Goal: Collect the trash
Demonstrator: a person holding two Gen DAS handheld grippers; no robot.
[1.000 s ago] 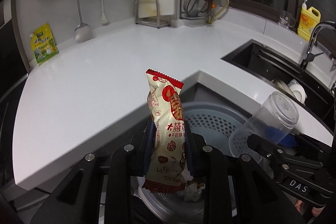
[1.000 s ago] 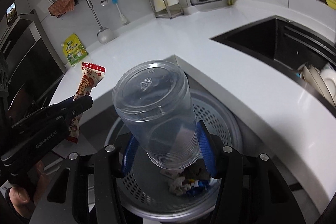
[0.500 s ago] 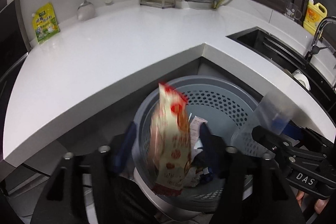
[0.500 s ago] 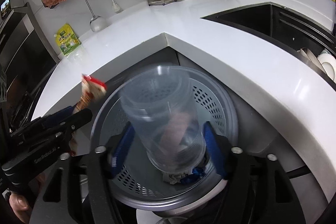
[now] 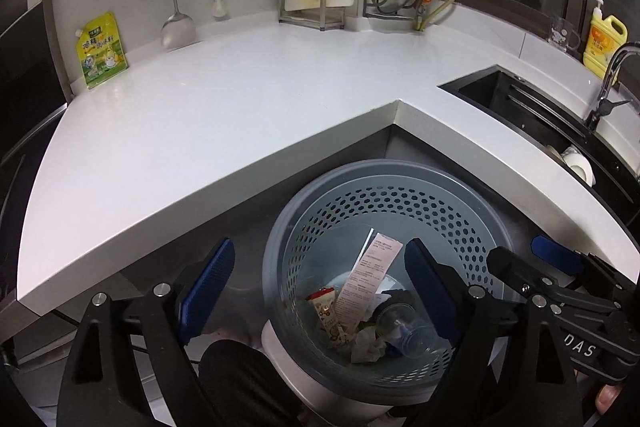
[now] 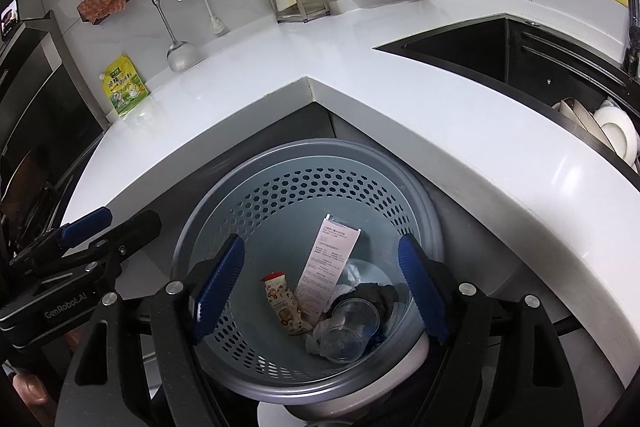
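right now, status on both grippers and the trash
Left gripper opening, nothing between fingers. Right gripper open, empty. Wrapper and cup lie in bin. Nothing in the way.

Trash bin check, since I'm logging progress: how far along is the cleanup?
Done: the snack wrapper and clear plastic cup lie in the bin among other scraps. In hand: nothing; the left claw is opening, the right claw open. Left: no loose trash shows on the white counter.

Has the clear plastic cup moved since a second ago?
Yes. The clear plastic cup has dropped out of the right gripper, now open, and lies inside the trash basket, beside the snack wrapper.
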